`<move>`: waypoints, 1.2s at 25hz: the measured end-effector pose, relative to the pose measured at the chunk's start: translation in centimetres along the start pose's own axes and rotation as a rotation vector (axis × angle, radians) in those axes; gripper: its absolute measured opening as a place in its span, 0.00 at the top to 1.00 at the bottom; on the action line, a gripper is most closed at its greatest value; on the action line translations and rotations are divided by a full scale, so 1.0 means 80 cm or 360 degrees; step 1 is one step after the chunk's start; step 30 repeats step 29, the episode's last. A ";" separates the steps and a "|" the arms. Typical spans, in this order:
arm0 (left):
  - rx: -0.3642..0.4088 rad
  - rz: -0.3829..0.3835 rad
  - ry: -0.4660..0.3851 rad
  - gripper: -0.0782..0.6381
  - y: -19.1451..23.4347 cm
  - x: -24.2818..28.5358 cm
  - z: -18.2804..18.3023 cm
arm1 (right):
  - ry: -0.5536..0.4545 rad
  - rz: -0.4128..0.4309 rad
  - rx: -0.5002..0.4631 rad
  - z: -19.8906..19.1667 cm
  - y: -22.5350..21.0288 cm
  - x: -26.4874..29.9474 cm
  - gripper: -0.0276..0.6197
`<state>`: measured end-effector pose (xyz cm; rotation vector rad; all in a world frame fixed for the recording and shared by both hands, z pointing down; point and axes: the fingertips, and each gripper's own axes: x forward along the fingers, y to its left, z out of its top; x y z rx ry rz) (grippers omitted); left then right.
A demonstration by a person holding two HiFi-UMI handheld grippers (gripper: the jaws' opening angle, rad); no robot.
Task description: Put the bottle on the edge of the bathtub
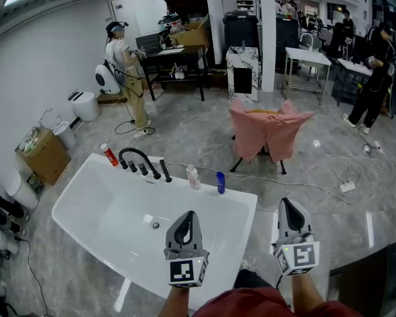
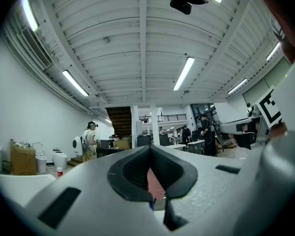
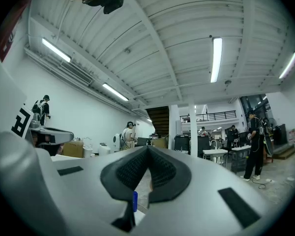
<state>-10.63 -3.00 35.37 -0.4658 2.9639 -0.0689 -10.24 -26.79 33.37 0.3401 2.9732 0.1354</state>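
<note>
Upright, the blue bottle (image 1: 220,182) stands on the bathtub (image 1: 241,198) rim, both hand-held grippers (image 1: 189,215) (image 1: 286,204) clenched empty.

No legible text, brand, number or sign is present. The left gripper (image 1: 187,218) and right gripper (image 1: 289,207) carry only black-and-white square marker patterns. Labels on the white bottle (image 1: 193,177) and blue bottle (image 1: 220,182) on the bathtub (image 1: 241,200) edge are too small to read.

I log: white bathtub (image 1: 92,210), along its far rim blue bottle (image 1: 220,182), pale pink bottle (image 1: 193,177), black faucet (image 1: 140,160), red bottle (image 1: 109,154), beyond it pink cloth (image 1: 270,131), grey marbled floor (image 1: 185,131)
</note>
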 end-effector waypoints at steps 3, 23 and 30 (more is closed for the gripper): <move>-0.0005 0.0005 0.0004 0.88 0.001 -0.001 0.002 | 0.0009 -0.0002 0.0000 0.001 0.001 0.000 0.96; -0.0018 0.0021 0.0027 0.88 -0.003 0.004 -0.009 | 0.0003 -0.0024 -0.0002 -0.005 -0.011 0.001 0.96; -0.0018 0.0008 0.0048 0.88 -0.003 0.010 -0.017 | 0.0035 -0.0057 0.0022 -0.016 -0.015 0.005 0.96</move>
